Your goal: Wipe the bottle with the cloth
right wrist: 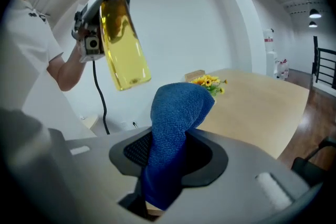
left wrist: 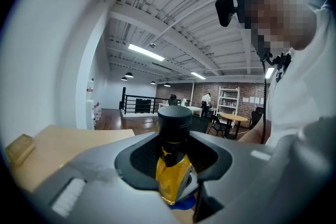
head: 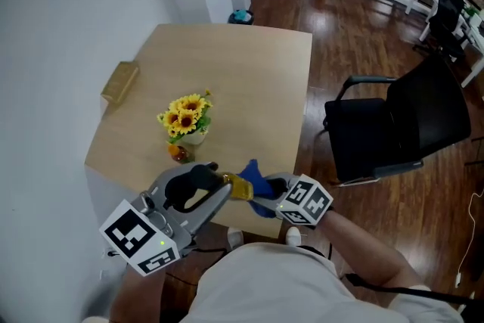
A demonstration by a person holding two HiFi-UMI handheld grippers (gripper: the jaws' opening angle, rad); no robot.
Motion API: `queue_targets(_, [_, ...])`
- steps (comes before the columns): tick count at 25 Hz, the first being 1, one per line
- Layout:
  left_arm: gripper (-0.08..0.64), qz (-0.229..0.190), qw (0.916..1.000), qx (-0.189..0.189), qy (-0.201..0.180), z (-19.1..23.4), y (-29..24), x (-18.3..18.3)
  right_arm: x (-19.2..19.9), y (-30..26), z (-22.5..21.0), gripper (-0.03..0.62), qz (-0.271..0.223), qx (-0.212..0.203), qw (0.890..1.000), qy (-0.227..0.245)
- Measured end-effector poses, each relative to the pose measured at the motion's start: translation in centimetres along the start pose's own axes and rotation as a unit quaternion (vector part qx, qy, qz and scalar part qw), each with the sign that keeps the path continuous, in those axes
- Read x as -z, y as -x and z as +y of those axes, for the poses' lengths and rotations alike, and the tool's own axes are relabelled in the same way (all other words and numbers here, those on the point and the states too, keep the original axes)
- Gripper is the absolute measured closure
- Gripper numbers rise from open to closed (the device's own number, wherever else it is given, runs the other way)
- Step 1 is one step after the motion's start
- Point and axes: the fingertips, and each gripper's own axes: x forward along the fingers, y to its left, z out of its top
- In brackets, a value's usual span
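Dark wood floor (head: 355,26) surrounds a pale table (head: 249,72) against a white wall, with sunflowers (head: 187,116) on it. Over its near edge, the left hand-held gripper (left wrist: 174,157) clamps a yellow bottle (left wrist: 172,178). The right hand-held gripper (right wrist: 168,165) pinches a blue cloth (right wrist: 176,123) just beside it.

bottle (right wrist: 123,44): yellow (cap (left wrist: 175,119) black) | cloth (right wrist: 174,134): blue | table (head: 242,79): tan

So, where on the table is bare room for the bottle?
The table's far half, beyond the flowers and block, is bare; so is the strip between flowers and right edge. The near edge is crowded: left gripper with bottle, right gripper with cloth.
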Motion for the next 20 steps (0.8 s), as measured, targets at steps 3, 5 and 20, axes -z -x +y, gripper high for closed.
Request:
queue_targets(3, [0.408, -0.004, 1.0, 0.008, -0.002, 0.6, -0.1, -0.2, -0.9, -1.4, 2.0, 0.439, 0.002, -0.015, 1.0, 0.004])
queue_targets(5, [0.408, 0.001, 1.0, 0.009, -0.003, 1.4, -0.2, 0.3, -2.1, -2.0, 3.2, 0.439, -0.01, -0.025, 1.0, 0.001])
queue_targets(20, [0.408, 0.042, 0.9985, 0.034, -0.003, 6.4, -1.1, 5.2, 1.3, 2.5, 0.2, 0.439, -0.041, 0.096, 0.989, -0.106])
